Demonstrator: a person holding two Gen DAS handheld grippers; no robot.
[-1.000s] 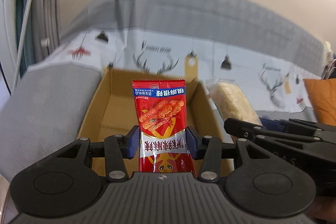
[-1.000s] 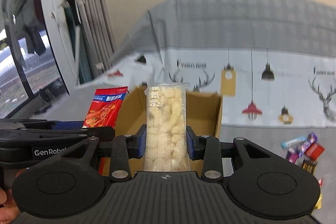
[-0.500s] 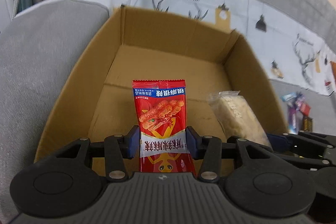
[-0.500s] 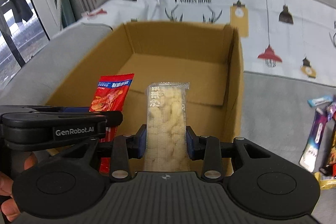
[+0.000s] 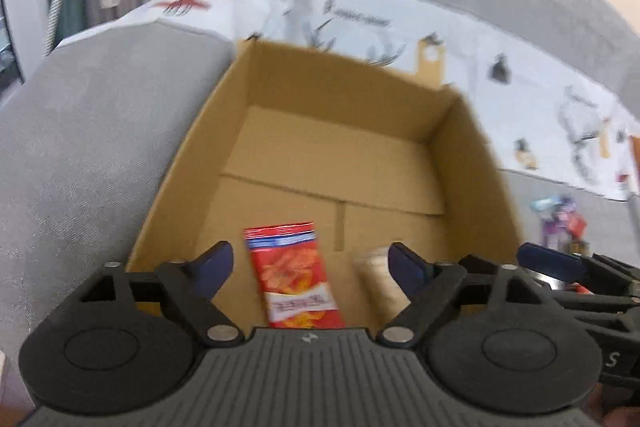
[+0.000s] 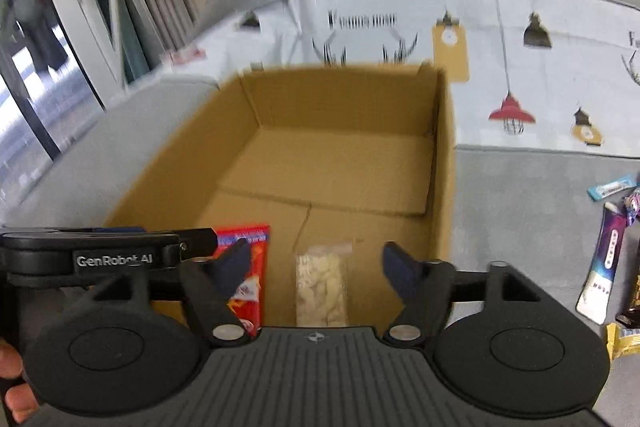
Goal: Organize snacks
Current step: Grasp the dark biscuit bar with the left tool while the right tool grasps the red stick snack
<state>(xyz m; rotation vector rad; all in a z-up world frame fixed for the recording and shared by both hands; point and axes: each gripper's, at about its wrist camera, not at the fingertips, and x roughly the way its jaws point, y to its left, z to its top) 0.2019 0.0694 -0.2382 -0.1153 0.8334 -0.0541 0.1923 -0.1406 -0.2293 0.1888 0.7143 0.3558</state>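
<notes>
An open cardboard box sits on a grey sofa. My left gripper hangs over the box's near end, its jaws opening wide. A red snack packet lies free between them, touching neither pad. My right gripper is beside it on the right, jaws also opening. A clear packet of pale crackers lies loose between those pads inside the box. The left gripper's body shows at the left of the right wrist view.
Several loose snack bars lie on the grey cushion right of the box. A printed blanket covers the sofa back behind it. A window and curtain stand at the left. A hand shows at the lower left edge.
Both grippers sank toward the box and let go: the red packet and the cracker packet, earlier clamped upright, now lie loose inside the box between wide jaws.
</notes>
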